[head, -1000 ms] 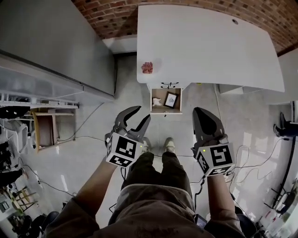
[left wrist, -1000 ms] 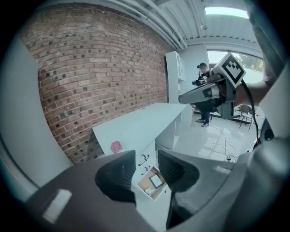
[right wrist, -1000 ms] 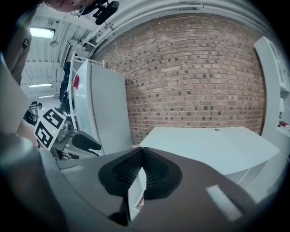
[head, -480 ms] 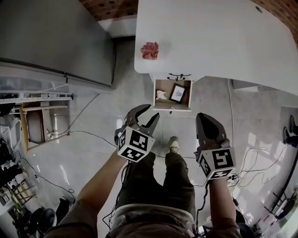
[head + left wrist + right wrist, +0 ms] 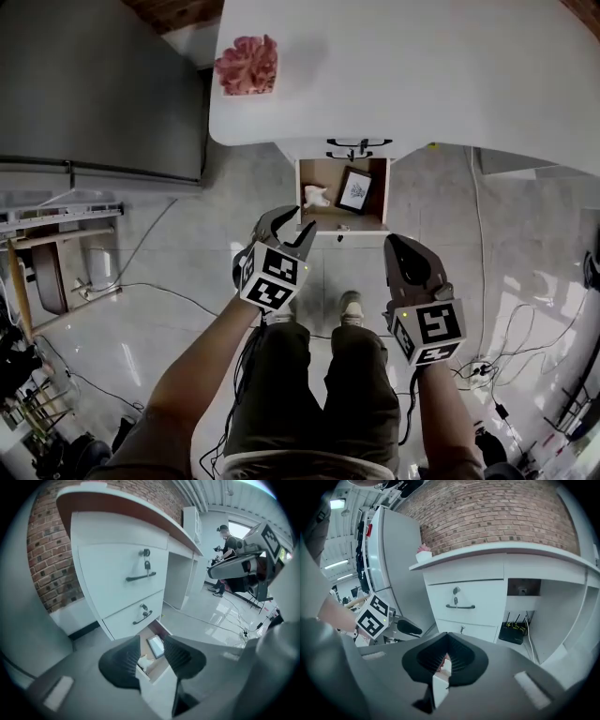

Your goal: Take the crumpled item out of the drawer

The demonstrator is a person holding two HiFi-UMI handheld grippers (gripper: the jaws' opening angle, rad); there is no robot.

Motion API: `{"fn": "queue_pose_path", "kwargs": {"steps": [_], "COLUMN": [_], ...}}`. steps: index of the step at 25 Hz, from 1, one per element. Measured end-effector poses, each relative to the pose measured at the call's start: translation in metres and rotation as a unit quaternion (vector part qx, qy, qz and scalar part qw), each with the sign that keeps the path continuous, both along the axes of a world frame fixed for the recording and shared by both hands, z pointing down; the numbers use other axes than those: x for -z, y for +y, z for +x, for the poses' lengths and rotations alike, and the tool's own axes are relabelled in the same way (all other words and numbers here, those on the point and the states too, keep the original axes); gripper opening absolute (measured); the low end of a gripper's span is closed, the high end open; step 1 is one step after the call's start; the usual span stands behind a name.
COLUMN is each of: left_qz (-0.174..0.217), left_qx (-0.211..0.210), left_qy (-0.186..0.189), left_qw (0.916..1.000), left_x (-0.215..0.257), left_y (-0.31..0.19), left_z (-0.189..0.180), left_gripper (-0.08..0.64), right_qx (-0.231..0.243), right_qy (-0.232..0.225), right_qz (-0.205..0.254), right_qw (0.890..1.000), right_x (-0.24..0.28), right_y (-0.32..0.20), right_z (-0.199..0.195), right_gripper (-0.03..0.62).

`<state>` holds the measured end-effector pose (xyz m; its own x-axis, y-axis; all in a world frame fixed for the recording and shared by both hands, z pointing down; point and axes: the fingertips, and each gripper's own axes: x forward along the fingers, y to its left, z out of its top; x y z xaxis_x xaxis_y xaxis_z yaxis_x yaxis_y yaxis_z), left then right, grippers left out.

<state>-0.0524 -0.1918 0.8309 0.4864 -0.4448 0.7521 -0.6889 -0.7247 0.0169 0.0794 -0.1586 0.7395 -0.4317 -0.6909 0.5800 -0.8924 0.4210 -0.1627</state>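
The bottom drawer of the white desk stands pulled open. Inside lie a small white crumpled item on the left and a framed picture on the right. My left gripper is open and hovers just in front of the drawer's left front corner. Through its jaws in the left gripper view I see the crumpled item and the picture below. My right gripper is shut and empty, short of the drawer's right front; in its own view the jaws meet.
A pink potted plant sits on the desk top. Two closed drawers with dark handles are above the open one. A grey fridge stands to the left. Cables lie on the glossy floor. A person stands far off.
Both grippers have moved forward toward the desk and the drawer looms larger. The left gripper has gone from well short of the drawer to its front edge. Jaw states are unchanged.
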Motion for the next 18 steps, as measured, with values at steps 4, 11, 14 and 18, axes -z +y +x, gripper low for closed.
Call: {"fn": "queue_pose_path", "kwargs": {"steps": [4,11,14,18], "left_qz": [-0.006,-0.015,-0.024,-0.022], "left_qx": [-0.012,-0.062,-0.090,-0.153], "left_qy": [-0.020,-0.066,-0.085,-0.138], "left_qw": [0.9997,0.9958,0.9921,0.9782], "left_x": [-0.061,-0.158,-0.193,-0.236], "left_y": [-0.013,-0.026,-0.028,-0.028], "left_z": [0.001,0.006,0.012,0.022], "left_gripper": [0.152,0.170,0.176,0.176], "right_qx": [0.004,0.006,0.000,0.007], "right_qy": [0.004,0.009,0.007,0.012], "right_qz": [-0.001,-0.005,-0.008,-0.010], "right_qw": [1.000,1.000,1.000,1.000], "right_x": [-0.049,-0.126,-0.154,-0.181], "right_y": [-0.006,-0.010,-0.012,-0.016], "right_z": [0.004,0.012,0.015,0.014], "right_gripper": [0.028,0.028,0.028,0.028]}}
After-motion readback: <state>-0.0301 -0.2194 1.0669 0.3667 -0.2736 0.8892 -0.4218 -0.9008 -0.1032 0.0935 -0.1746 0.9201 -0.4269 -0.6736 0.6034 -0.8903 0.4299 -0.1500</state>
